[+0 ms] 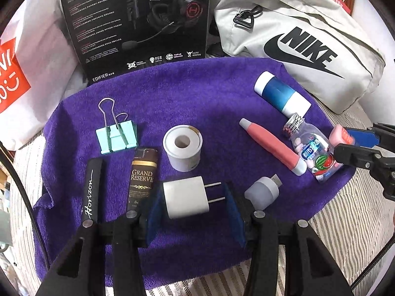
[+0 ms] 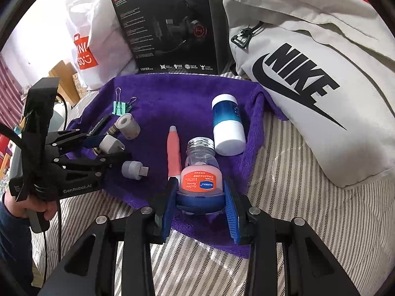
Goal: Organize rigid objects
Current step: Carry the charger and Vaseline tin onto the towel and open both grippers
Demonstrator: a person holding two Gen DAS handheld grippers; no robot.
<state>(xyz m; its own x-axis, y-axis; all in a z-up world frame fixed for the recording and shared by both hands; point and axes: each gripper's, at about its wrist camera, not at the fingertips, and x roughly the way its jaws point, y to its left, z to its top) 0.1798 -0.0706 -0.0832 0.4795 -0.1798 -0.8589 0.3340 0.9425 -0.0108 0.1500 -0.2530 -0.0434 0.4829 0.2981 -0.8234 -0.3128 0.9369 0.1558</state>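
Rigid items lie on a purple towel [image 1: 197, 93]. My left gripper [image 1: 195, 204] has its jaws on either side of a white plug charger [image 1: 186, 197]; the blue pad on the prong side stands apart from it, the other pad touches. My right gripper [image 2: 200, 202] is shut on a small pink jar with a blue lid [image 2: 199, 182], at the towel's right edge [image 1: 342, 133]. A clear candy bottle [image 1: 312, 148] lies just beyond the jar. A pink pen [image 1: 269, 145], a blue-and-white bottle [image 1: 281, 93], a white tape roll [image 1: 182, 148], a green binder clip [image 1: 116, 135] and a grey USB light [image 1: 263, 192] lie around.
A black Horizon stick [image 1: 91, 192] and a Grand Reserve lighter [image 1: 143, 172] lie at the left. A black headset box [image 1: 135, 24], a white Nike bag [image 1: 296, 39] and a white shopping bag [image 1: 29, 74] stand behind the towel. Striped bedding [image 1: 350, 222] surrounds it.
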